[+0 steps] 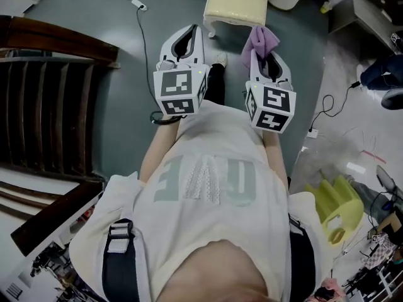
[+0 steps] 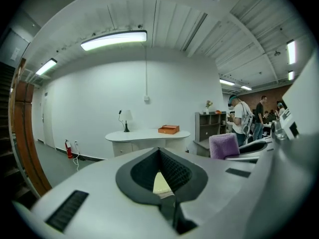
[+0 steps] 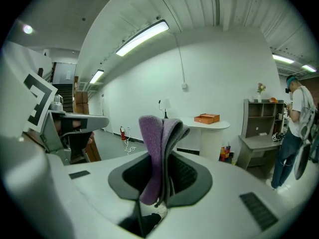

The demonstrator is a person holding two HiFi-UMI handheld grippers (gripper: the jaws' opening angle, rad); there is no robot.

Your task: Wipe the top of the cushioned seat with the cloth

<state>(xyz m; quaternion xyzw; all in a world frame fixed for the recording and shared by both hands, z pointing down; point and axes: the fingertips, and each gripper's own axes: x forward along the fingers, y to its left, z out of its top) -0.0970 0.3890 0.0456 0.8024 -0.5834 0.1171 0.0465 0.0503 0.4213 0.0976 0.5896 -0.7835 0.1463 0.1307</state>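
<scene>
The cushioned seat (image 1: pixel 235 5) is a cream padded stool with white legs on the grey floor, ahead of both grippers. A purple cloth (image 1: pixel 261 41) sticks up from my right gripper (image 1: pixel 264 54), which is shut on it; in the right gripper view the folded cloth (image 3: pixel 151 143) stands pinched between the jaws of the right gripper (image 3: pixel 162 156). My left gripper (image 1: pixel 187 35) is level with it to the left, shut with nothing held. In the left gripper view the left gripper (image 2: pixel 159 151) points at a far wall, the cloth (image 2: pixel 224 146) showing at the right. Neither gripper touches the seat.
A dark wooden stair rail (image 1: pixel 44 106) fills the left side. A white cable with a plug block (image 1: pixel 138 5) lies on the floor left of the seat. A yellow-green plastic thing (image 1: pixel 337 206) sits at the right. A white table with an orange box (image 2: pixel 168 129) and people (image 2: pixel 241 116) stand far off.
</scene>
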